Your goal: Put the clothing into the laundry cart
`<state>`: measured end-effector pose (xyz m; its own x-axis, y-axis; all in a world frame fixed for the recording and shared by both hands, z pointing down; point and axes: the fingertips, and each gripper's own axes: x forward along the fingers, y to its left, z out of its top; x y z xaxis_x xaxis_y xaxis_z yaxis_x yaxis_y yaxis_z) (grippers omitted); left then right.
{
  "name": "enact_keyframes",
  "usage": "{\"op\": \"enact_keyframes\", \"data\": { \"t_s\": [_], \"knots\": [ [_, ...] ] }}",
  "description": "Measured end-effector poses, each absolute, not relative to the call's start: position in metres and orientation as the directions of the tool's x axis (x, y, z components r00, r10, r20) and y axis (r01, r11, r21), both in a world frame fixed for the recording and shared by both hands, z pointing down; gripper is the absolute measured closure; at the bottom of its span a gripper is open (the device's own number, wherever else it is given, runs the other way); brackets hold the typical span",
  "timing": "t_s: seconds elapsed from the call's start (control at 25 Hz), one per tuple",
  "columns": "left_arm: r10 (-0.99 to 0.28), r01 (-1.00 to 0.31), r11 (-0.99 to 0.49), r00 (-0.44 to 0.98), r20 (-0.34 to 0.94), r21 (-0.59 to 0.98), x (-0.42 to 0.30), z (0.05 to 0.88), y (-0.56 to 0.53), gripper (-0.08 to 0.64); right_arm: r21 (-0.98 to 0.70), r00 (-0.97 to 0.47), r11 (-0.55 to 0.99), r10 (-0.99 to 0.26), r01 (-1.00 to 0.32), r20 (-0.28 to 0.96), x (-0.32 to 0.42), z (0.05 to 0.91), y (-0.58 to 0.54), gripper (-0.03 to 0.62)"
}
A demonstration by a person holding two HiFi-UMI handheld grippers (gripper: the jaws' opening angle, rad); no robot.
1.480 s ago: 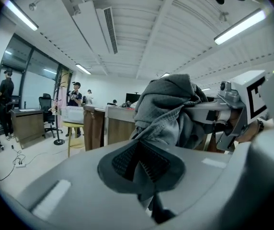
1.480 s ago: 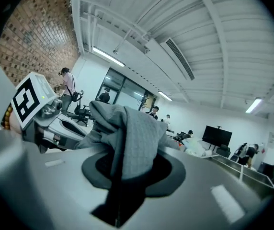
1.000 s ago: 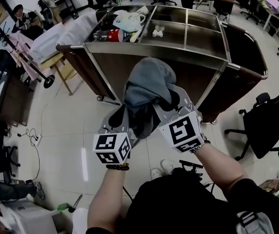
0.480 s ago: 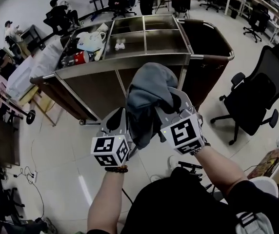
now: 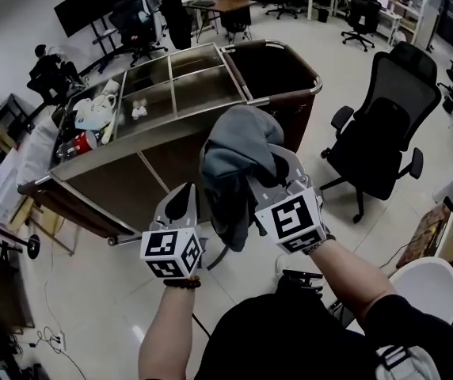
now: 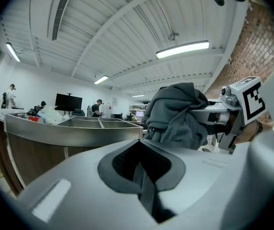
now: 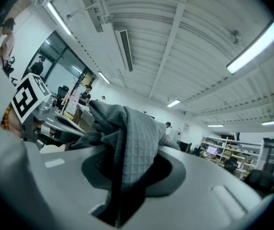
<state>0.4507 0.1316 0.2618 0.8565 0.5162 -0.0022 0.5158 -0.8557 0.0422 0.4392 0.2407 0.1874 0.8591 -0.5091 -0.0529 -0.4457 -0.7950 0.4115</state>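
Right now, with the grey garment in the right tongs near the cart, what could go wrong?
The right tongs pinch only a fold of the bunched grey garment; the hanging part may slip or catch the laundry cart rim. The dark bag lies beyond the steel compartments, so a short drop could land there. The office chair crowds the bag's side.

A black office chair [image 5: 381,125] stands on the pale floor [image 5: 108,291] to my right, and a white round object [image 5: 426,285] sits nearer me, lower right. Far ahead I see a dark screen [image 5: 92,5] on a stand and a person [image 5: 169,8] standing by a wooden desk [image 5: 220,5]. Another person [image 5: 50,63] sits off to my left. Cables [image 5: 51,336] trail on the floor there.
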Motion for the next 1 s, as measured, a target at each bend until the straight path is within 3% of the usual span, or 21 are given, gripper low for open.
{"op": "enact_keyframes", "data": {
  "t_s": [0.52, 0.84, 1.0],
  "knots": [
    [0.663, 0.663, -0.748, 0.748, -0.001, 0.018, 0.491, 0.268, 0.260, 0.558, 0.401, 0.929, -0.870, -0.354, -0.287, -0.105, 0.461, 0.176, 0.364, 0.474],
    [0.686, 0.686, -0.727, 0.727, -0.020, -0.006, 0.522, 0.245, 0.313, 0.558, 0.341, 0.946, -0.904, -0.308, -0.259, -0.096, 0.494, 0.151, 0.420, 0.474],
    [0.686, 0.685, -0.728, 0.727, -0.029, -0.024, 0.535, 0.234, 0.333, 0.558, 0.398, 0.928, -0.885, -0.331, -0.241, -0.173, 0.519, 0.120, 0.441, 0.474]
  ]
}}
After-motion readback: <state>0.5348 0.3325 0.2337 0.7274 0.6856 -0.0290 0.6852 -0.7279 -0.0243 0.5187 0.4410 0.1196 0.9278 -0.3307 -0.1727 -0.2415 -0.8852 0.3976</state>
